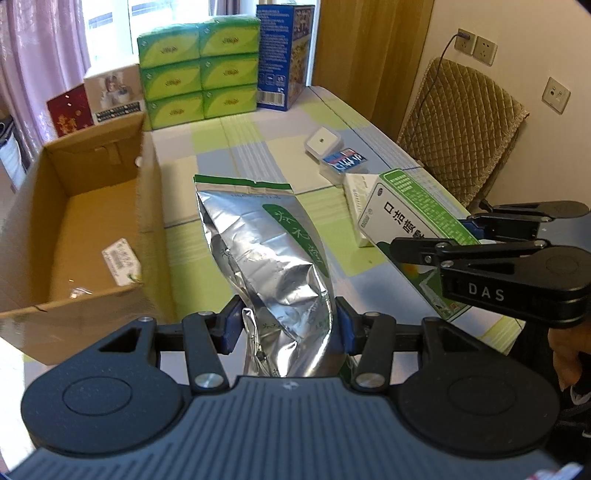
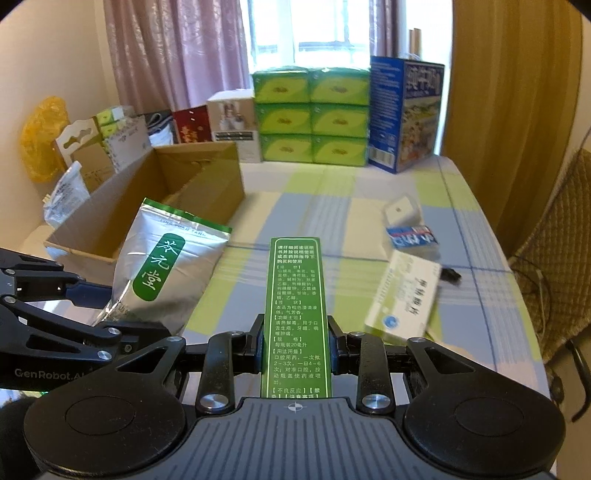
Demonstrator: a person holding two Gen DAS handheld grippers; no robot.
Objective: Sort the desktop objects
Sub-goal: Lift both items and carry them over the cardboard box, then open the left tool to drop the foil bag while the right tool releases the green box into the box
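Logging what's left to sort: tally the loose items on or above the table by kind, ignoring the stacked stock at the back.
Foil pouch, in left gripper: 1
Green-and-white carton, in right gripper: 1
White medicine box: 1
Blue-labelled pack: 1
Small white square case: 1
Total: 5

Daylight pours in through the window [image 2: 317,33] at the top centre of both views, blown out to white between the curtains. The silver pouch [image 1: 266,251] throws bright glare. Fisheye bending curves the edges into dark corners, and the cardboard box [image 1: 74,229] looks soft.
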